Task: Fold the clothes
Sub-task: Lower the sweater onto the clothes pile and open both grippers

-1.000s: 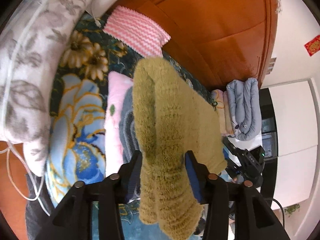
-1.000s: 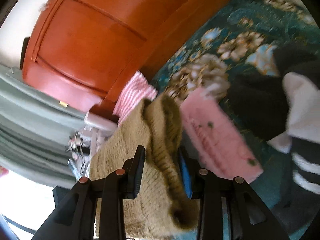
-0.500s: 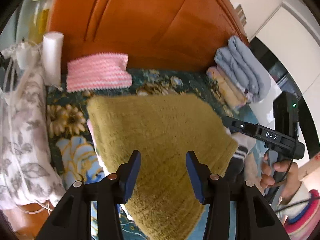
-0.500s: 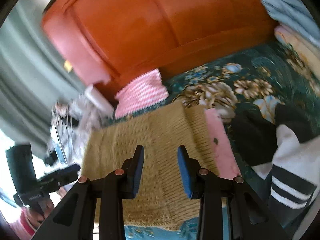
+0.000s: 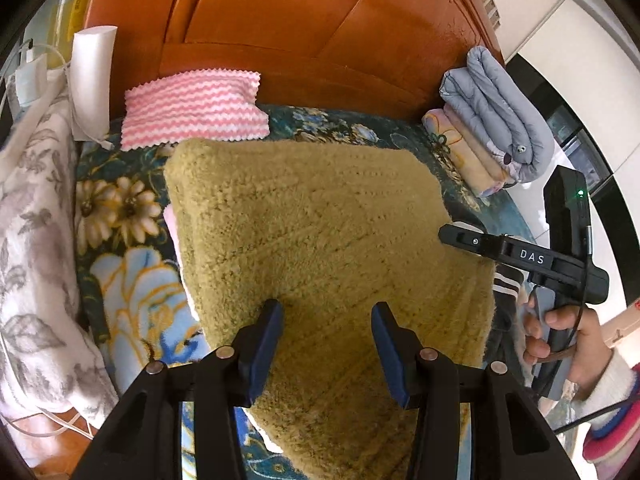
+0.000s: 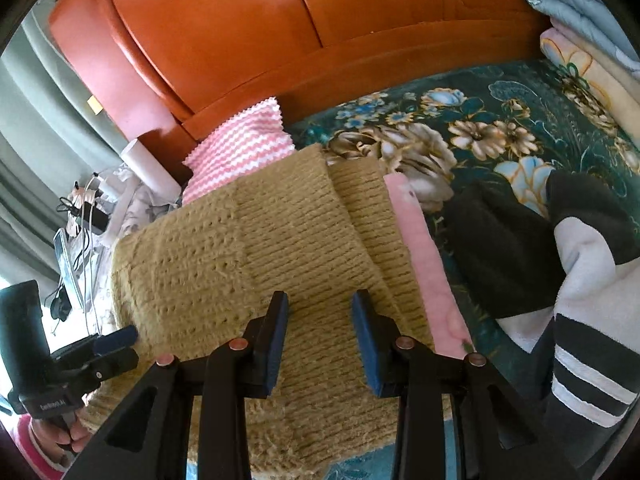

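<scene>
Olive knit sweater (image 5: pixel 312 240) lies folded flat on the bed (image 5: pixel 120 264), over the floral teal bedspread, its far edge near the wooden headboard (image 5: pixel 320 32). It partly covers a pink garment (image 6: pixel 428 264), which shows as a strip along the sweater's right side in the right wrist view.

Left tongs (image 5: pixel 326 344): released, blue pads spread apart, nothing between them; they hover over the near part of the sweater. Right tongs (image 6: pixel 320 338): likewise spread and empty, above the sweater's ribbed near edge. In the left wrist view the right tongs reach in from the right over the sweater's corner, held by a hand (image 5: pixel 560 340) in a white sleeve.

Pink-and-white zigzag cloth (image 5: pixel 192 108) sits against the headboard, just beyond the sweater. Stack of folded bedding (image 5: pixel 492 116), grey on top, at the far right of the bed. Black-and-white striped garment (image 6: pixel 580 280) lies crumpled right of the pink one.
</scene>
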A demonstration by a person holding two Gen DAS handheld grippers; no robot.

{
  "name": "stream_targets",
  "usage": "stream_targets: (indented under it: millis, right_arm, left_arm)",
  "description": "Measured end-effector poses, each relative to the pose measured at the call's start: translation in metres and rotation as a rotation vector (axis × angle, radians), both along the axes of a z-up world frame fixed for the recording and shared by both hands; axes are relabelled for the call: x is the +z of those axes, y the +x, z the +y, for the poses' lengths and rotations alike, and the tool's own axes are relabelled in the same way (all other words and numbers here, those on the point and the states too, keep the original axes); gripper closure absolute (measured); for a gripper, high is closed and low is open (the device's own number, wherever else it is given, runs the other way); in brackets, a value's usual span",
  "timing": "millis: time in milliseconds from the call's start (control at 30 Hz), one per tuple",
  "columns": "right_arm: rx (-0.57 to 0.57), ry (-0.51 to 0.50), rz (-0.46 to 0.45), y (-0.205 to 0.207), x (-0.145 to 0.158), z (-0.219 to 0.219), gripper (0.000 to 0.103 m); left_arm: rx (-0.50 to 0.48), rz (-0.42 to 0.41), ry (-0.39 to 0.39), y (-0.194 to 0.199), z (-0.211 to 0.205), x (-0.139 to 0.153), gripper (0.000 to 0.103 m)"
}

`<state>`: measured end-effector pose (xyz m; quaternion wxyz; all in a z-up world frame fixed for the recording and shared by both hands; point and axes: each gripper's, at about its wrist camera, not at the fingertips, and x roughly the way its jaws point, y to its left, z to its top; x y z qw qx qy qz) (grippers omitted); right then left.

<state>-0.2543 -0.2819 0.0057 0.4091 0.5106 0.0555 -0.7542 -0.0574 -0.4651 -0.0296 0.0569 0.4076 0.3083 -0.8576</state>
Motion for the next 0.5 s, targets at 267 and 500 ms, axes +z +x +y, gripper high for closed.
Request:
stream_targets:
  millis: [267,500]
  right_arm:
    - [0.031,-0.029,0.052,0.030,0.035,0.012,0.068]
    - [0.057,-0.015,0.066,0.055,0.032,0.024,0.068]
  left_arm:
    - [0.001,0.041,-0.022,0.026,0.018,0.030,0.052]
    - [-0.047,-0.007,-0.080,0.032,0.045,0.021,0.052]
